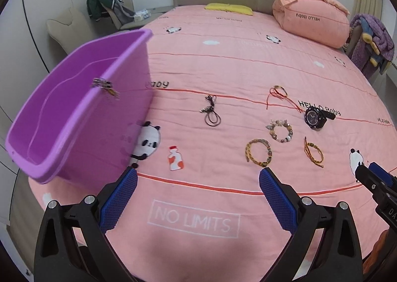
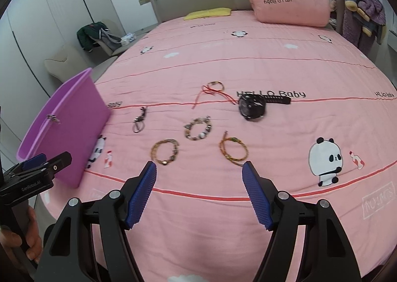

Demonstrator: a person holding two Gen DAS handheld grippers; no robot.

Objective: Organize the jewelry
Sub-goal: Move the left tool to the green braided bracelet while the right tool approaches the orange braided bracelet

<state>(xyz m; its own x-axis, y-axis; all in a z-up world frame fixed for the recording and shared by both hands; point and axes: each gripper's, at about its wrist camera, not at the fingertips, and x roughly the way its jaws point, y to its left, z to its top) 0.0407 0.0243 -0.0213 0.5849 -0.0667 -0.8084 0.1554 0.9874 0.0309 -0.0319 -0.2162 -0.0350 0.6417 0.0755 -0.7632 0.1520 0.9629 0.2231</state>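
Jewelry lies on the pink bed: a black cord necklace [image 1: 211, 113] [image 2: 139, 120], a red string bracelet [image 1: 280, 94] [image 2: 213, 89], a black watch [image 1: 316, 117] [image 2: 253, 107], a beaded bracelet [image 1: 280, 130] [image 2: 197, 128], a woven gold bracelet [image 1: 258, 153] [image 2: 165, 151] and an orange braided bracelet [image 1: 314, 153] [image 2: 233, 149]. A purple bin [image 1: 74, 118] [image 2: 67, 123] stands at the left with a small metal piece hanging on its rim [image 1: 104, 86] [image 2: 53, 118]. My left gripper [image 1: 198, 180] is open and empty beside the bin. My right gripper [image 2: 199, 170] is open and empty just short of the bracelets.
A pink pillow [image 1: 310, 19] [image 2: 287, 1] and a yellow cushion [image 1: 229, 9] [image 2: 208, 13] lie by the headboard. A chair with clothes [image 1: 109, 9] [image 2: 96, 36] stands left of the bed. Purple blankets [image 1: 372, 41] [image 2: 359, 9] hang at the right.
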